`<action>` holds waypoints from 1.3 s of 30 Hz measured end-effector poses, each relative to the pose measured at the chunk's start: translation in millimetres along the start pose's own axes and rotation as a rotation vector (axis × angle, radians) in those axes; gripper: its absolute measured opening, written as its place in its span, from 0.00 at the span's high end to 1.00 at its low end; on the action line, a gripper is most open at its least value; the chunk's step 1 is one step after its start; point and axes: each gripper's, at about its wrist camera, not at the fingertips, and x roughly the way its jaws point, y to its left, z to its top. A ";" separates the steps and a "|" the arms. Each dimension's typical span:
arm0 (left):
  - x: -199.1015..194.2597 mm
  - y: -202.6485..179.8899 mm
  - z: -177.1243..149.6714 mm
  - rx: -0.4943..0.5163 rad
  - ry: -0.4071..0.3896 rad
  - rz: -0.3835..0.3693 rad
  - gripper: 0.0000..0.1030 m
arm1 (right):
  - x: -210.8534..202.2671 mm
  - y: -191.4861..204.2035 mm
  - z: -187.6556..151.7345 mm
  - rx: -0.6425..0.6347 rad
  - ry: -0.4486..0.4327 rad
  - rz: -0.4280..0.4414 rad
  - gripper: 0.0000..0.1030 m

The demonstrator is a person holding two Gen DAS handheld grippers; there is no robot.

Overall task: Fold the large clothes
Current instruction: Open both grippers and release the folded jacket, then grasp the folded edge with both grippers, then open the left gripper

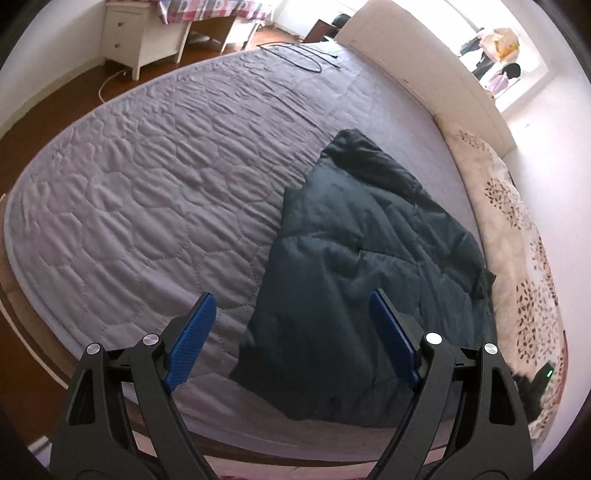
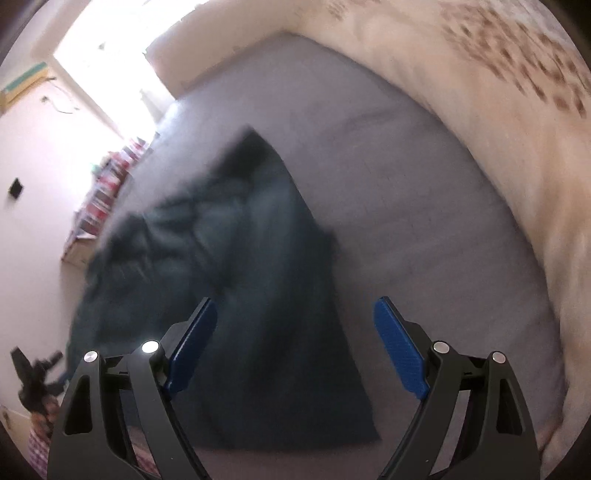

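A dark green padded garment (image 1: 354, 266) lies folded over on the grey quilted bed (image 1: 147, 184), toward its right side. My left gripper (image 1: 291, 306) is open and empty, held above the garment's near left edge. In the right wrist view, which is blurred, the same garment (image 2: 258, 277) lies on the bed (image 2: 424, 221). My right gripper (image 2: 295, 314) is open and empty above the garment's near part. The other gripper (image 2: 33, 373) shows small at the lower left of that view.
A cream duvet with a brown leaf print (image 1: 517, 240) lies bunched along the bed's right side, also in the right wrist view (image 2: 498, 92). A black cable (image 1: 295, 55) lies at the bed's far end. A white nightstand (image 1: 140, 33) stands on the wood floor beyond.
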 end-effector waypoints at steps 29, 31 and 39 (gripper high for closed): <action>1.7 25.1 -53.5 0.041 0.068 0.045 0.76 | 5.7 -26.3 -79.9 -0.013 0.091 0.074 0.84; -7.6 22.7 -50.8 0.015 0.050 0.047 0.79 | 0.0 -22.6 -81.2 -0.026 0.065 0.061 0.82; -32.8 25.4 -54.9 -0.049 0.016 0.153 0.65 | -8.4 -20.5 -82.3 -0.119 0.087 0.015 0.63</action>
